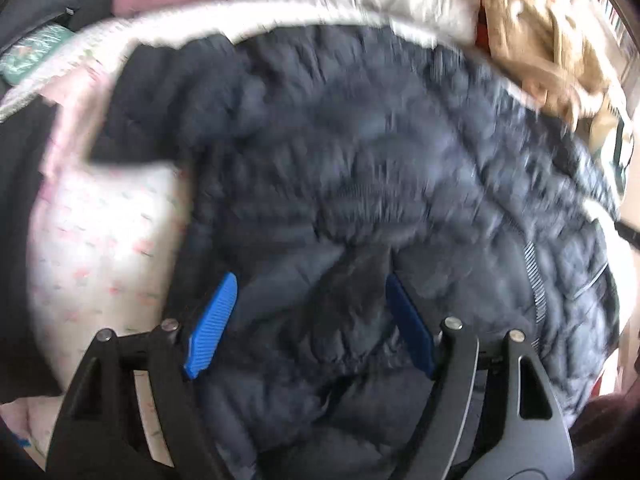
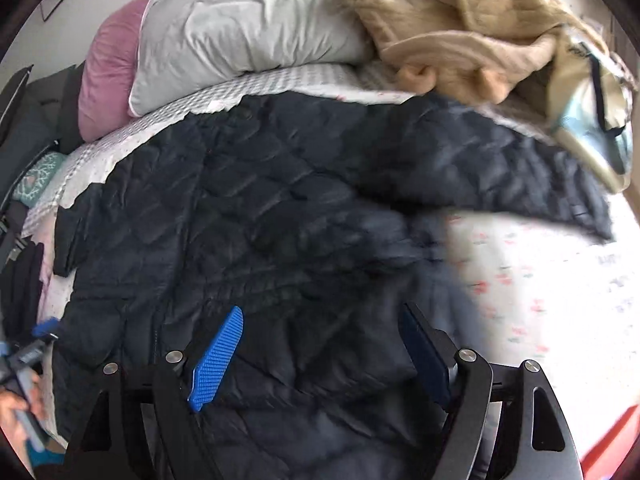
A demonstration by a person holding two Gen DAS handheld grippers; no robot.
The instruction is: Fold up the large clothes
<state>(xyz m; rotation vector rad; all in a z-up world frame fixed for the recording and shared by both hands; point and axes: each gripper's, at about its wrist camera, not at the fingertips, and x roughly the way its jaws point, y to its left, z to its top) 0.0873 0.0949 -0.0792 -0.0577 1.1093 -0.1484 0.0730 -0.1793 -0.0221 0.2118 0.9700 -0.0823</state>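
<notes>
On the bed we see the navy quilted jacket [image 2: 248, 216] spread flat over a white sheet [image 2: 540, 280] with small pink print, one sleeve [image 2: 500, 176] reaching to the far right. Left gripper [image 1: 310, 322] hangs above the jacket, blue pads wide apart, nothing between them. Right gripper [image 2: 320, 354] likewise: jaws apart over the quilting, no fabric pinched. At the far left of the right wrist view we catch a hand [image 2: 18, 416] on the other gripper's handle. At the far edge sit a grey-white pillow [image 2: 248, 32] and a pink pillow [image 2: 108, 68] to its left; a tan knit garment [image 2: 460, 28] is heaped at far right, with a pale bag [image 2: 588, 120] beside it, contents not readable. A teal patterned item [image 2: 36, 176] lies at the left edge. The left wrist view is motion-blurred; the jacket's zip [image 1: 534, 276] shows on the right.
</notes>
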